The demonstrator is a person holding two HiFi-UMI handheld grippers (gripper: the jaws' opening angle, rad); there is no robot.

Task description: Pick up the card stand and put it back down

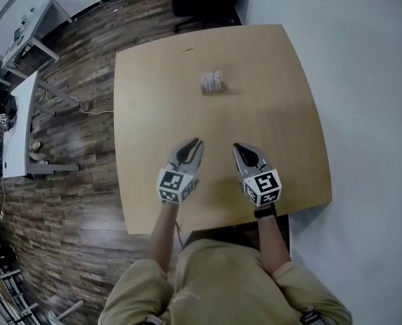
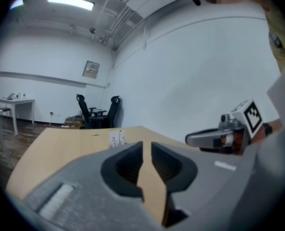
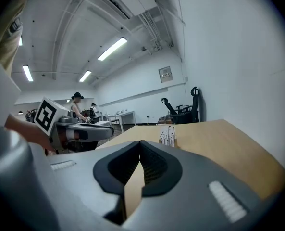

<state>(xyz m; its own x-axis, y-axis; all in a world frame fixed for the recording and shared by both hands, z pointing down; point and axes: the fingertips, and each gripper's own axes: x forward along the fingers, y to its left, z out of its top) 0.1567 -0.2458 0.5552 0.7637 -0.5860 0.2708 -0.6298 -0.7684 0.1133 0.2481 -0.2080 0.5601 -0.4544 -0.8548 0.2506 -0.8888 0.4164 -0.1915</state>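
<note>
Both tools hang low over the near edge of the table, side by side and tips pointing to the far side. This looks like a ready stance, since neither has anything in it. The left gripper has its jaws only a sliver apart, with bare tabletop showing through the slit and nothing between them. The right gripper has its tips pressed together on nothing. The card stand stands upright on the far half of the table, roughly centred and well apart from both tools. That placement leaves clear wood all around it, so either one could come at it straight on. From the left gripper view it sits just left of the jaw line; from the right gripper view, just right of it. The pick-up seems not yet begun, and the jaws would need to spread wider first. By count there is one card stand, one table, two grippers and two office chairs against the far wall.
</note>
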